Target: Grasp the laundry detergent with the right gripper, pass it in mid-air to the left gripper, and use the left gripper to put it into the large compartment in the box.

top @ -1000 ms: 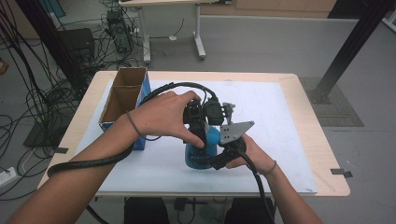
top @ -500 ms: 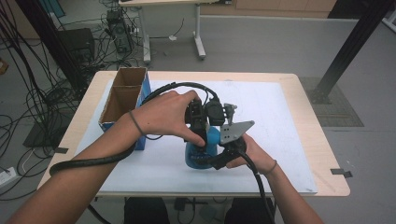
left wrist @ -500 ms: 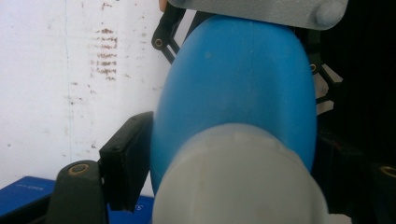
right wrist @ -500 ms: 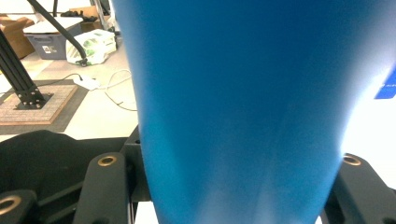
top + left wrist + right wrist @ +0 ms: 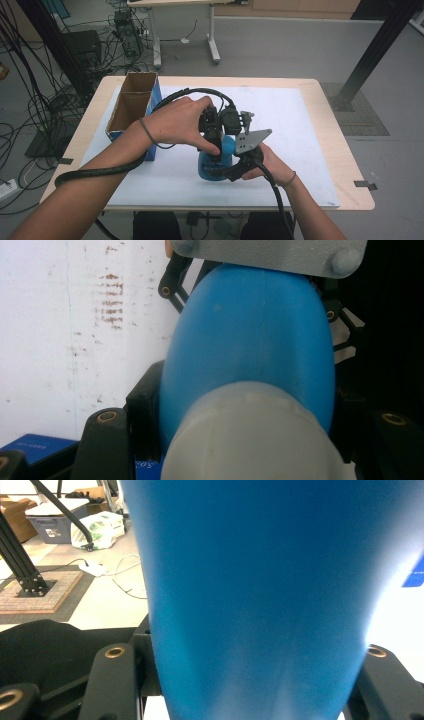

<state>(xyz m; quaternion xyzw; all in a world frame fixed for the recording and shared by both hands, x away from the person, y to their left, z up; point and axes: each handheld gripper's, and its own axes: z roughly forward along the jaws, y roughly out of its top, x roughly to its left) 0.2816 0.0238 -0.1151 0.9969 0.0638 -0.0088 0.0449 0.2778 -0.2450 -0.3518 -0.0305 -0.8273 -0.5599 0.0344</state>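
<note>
A blue bottle stands on the white mat near the table's front middle, and a pale cap tops it. My left gripper comes down from above, its jaws on either side of the cap. From the person's side, my right gripper is shut on the bottle's blue body, which sits between its jaws. The grey plate of the right gripper shows beside the bottle. Both hands hide much of the bottle in the high view.
An open cardboard box with a blue side stands at the table's left edge. A white mat covers most of the wooden table. Black cables trail from both grippers toward the person.
</note>
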